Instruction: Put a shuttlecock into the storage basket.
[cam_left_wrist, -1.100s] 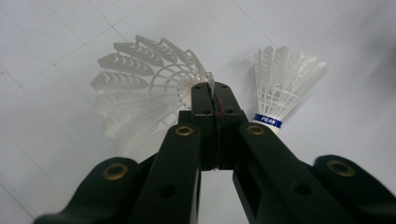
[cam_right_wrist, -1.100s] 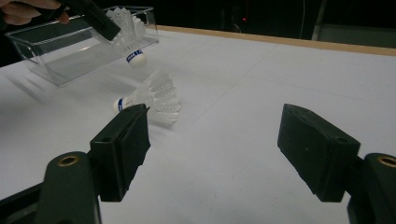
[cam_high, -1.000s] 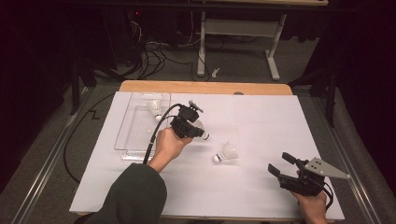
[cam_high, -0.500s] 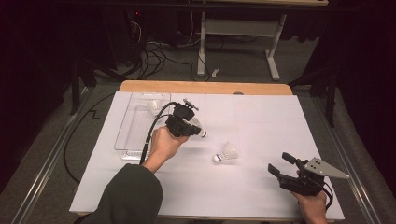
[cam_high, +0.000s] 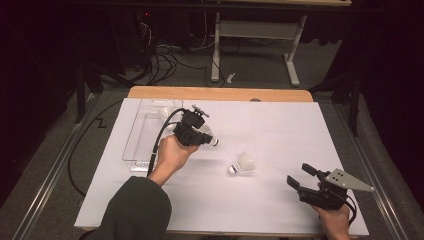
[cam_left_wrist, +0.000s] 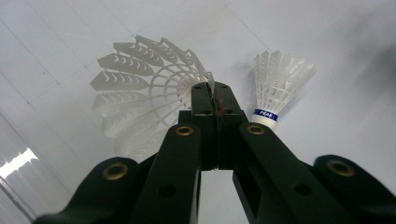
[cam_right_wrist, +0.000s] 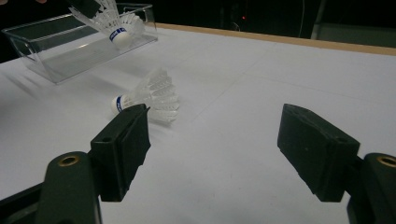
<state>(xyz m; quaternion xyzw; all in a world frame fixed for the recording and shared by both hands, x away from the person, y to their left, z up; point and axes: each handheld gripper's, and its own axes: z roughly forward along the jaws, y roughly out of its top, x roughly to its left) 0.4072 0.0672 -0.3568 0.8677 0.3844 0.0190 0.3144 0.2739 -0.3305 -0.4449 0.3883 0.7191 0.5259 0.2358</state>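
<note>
So from the high view, my left gripper (cam_high: 200, 137) is lifted off the table (cam_high: 280, 125) with a shuttlecock (cam_high: 209, 140) pinched in it, just beside the clear tray (cam_high: 145, 130). A second shuttlecock (cam_high: 243, 163) lies on the paper between my hands, and my right gripper (cam_high: 302, 177) rests near the front edge, holding nothing.

Looking along my left gripper, the jaws are pressed together on the plastic skirt of the held shuttlecock (cam_left_wrist: 149, 93), with the other one (cam_left_wrist: 279, 86) on the table beyond.

Along my right gripper, the jaws stand wide apart and bare; the loose shuttlecock (cam_right_wrist: 149, 95) lies ahead, the tray (cam_right_wrist: 60, 46) farther back.

I judge one piece is picked up but not yet dropped in, and one is left to fetch.
</note>
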